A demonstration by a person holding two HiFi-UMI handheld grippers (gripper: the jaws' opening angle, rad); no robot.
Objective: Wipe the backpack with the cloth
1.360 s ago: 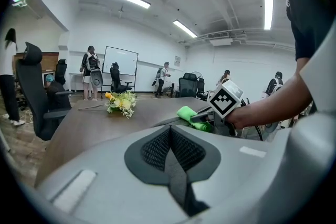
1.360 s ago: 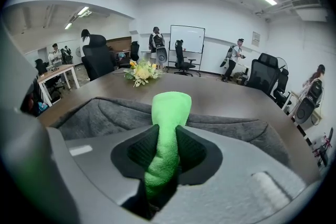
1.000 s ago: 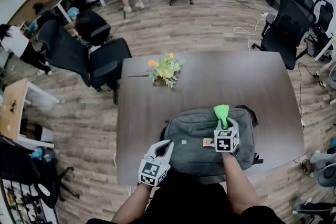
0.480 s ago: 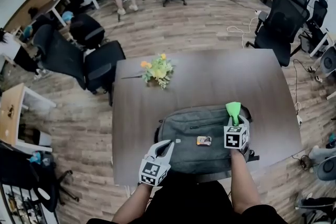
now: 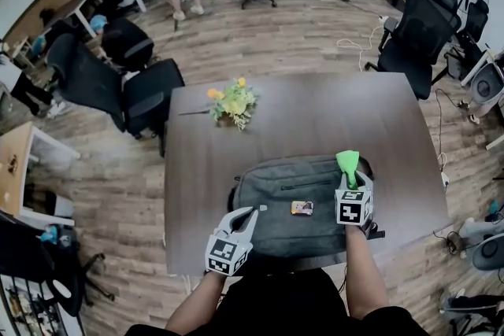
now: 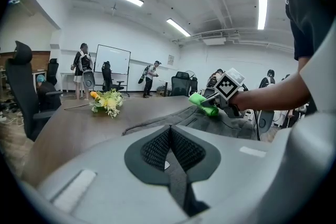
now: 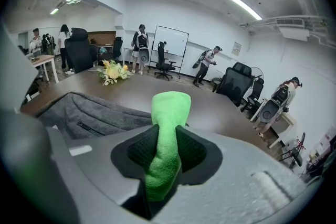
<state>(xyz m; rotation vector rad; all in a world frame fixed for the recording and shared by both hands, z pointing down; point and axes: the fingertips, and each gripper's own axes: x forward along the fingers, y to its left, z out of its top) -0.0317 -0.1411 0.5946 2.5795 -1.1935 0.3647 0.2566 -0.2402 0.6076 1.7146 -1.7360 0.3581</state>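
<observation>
Green soft cloth [image 5: 348,162], light and floppy, sits pinched mid-fold in the right gripper [image 5: 351,179] over the far right corner of a limp grey fabric backpack [image 5: 272,226] flat on the brown bench [image 5: 315,110]. Left gripper [image 5: 246,215]: closed, empty.

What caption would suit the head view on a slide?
Right tongs hold a green cloth at the far corner of the grey backpack on a brown table; left tongs shut, empty.
</observation>
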